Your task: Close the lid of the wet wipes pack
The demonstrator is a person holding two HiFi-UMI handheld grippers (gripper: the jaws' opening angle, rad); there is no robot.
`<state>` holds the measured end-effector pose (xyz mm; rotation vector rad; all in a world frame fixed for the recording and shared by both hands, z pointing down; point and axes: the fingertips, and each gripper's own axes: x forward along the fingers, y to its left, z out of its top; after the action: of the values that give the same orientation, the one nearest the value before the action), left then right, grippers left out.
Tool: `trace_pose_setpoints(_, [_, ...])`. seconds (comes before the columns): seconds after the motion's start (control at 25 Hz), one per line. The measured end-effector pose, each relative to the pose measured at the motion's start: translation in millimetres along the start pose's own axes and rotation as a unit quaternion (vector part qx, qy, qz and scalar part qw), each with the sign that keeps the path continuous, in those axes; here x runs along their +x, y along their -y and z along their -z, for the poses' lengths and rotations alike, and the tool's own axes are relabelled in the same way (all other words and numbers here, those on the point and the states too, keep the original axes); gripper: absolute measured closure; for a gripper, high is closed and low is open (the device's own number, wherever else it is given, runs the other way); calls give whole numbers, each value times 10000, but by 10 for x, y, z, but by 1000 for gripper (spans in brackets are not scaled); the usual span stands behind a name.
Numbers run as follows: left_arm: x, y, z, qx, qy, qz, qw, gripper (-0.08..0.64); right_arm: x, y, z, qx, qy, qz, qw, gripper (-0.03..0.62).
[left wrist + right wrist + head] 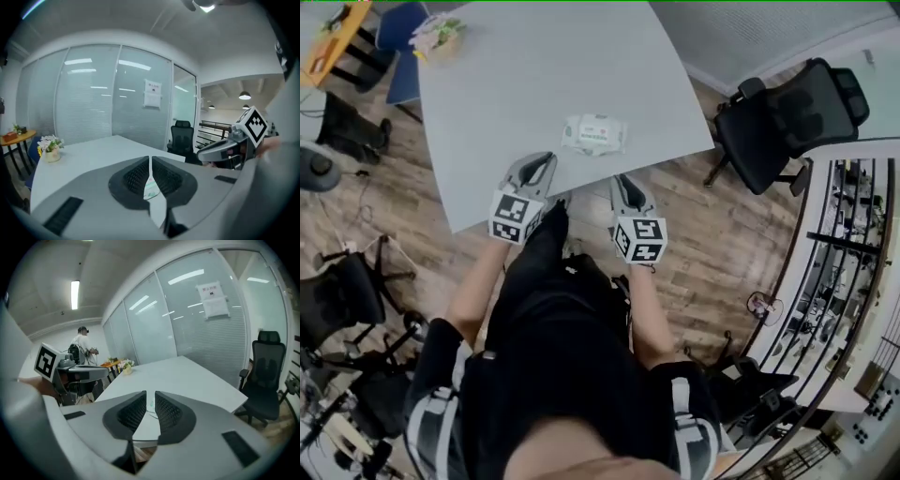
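Observation:
The wet wipes pack [593, 134], white with a green label, lies on the grey table [506, 94] near its front edge; its lid is too small to make out. Both grippers hang over the table's front edge, short of the pack and apart from it. My left gripper [542, 161] [150, 159] is shut with nothing in it, and the pack [151, 188] shows as a sliver past its jaws. My right gripper [623, 180] [150, 394] stands open by a narrow gap, empty, with the pack [151, 405] beyond the gap.
A small pot of flowers [438, 36] stands at the table's far left corner. A black office chair [797, 117] is to the right of the table, more chairs to the left [337, 295]. Glass walls are behind the table. A person [83, 345] stands far off.

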<state>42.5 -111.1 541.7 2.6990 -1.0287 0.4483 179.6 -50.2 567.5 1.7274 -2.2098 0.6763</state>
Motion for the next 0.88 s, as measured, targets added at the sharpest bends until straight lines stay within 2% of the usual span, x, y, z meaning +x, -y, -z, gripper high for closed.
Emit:
trace_pose_setpoints(0.2, [-724, 301, -331, 92, 633, -420, 9971, 522, -683, -158, -283, 216, 785, 173, 9965, 530])
trace_pose_setpoints(0.4, [-1258, 461, -481, 47, 1085, -674, 9918, 522, -1136, -388, -411, 304, 1204, 342, 9917, 545])
trace_pose_setpoints(0.68, [-1620, 505, -558, -103, 1356, -599, 9889, 522, -1375, -725, -506, 296, 1451, 469, 9879, 553])
trace_pose_setpoints(0.88, [-1760, 450, -522, -182, 1352, -501, 9894, 522, -1449, -948, -482, 319, 1483, 540, 9869, 555])
